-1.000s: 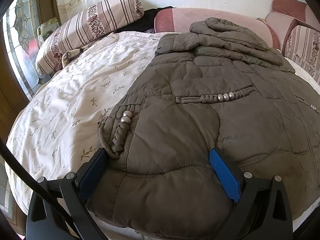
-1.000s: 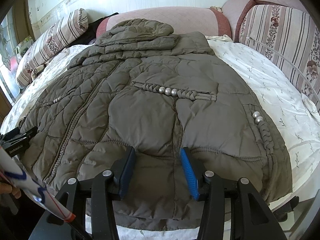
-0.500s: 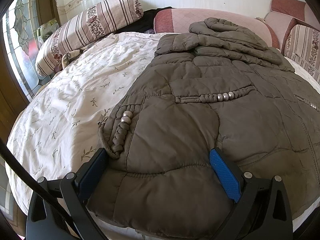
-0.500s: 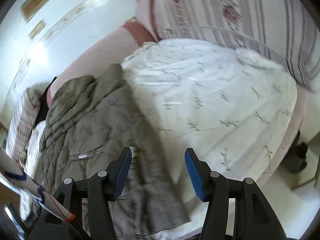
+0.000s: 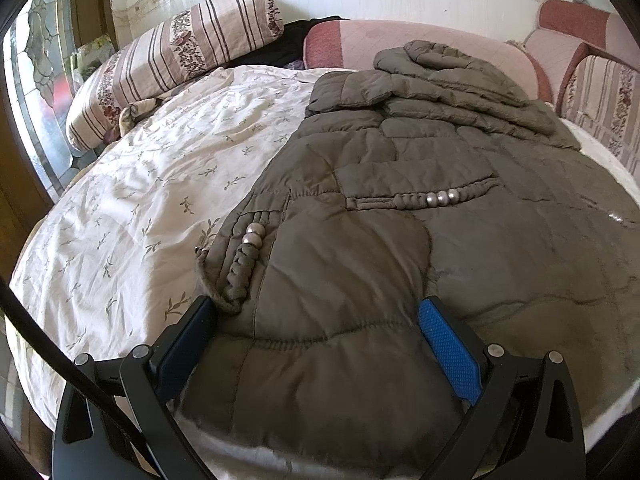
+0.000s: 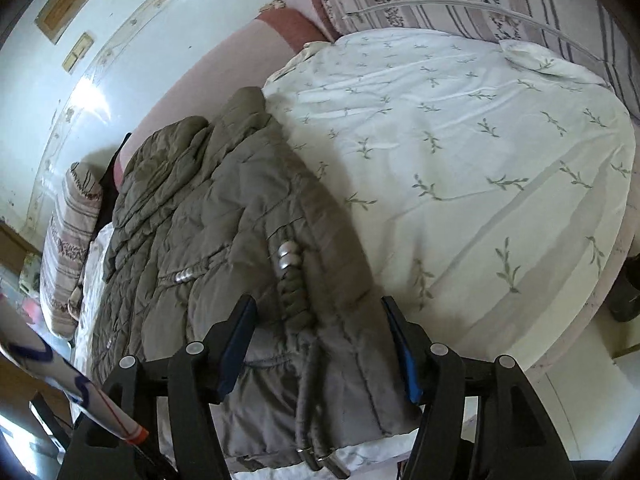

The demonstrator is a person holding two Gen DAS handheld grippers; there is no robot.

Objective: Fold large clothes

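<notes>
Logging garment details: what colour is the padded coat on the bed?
Olive-brown, with silver beads on braided trim; the coat shows best in the left wrist view.

I find nothing I can read in either view. The stick (image 6: 60,376) at the left edge of my right wrist view carries blue marks and a thin red line, but I cannot make them out as letters or numbers. Two small plaques (image 6: 68,2) on the wall show no legible writing. The quilted coat (image 5: 400,260) bears no visible label or brand.
</notes>
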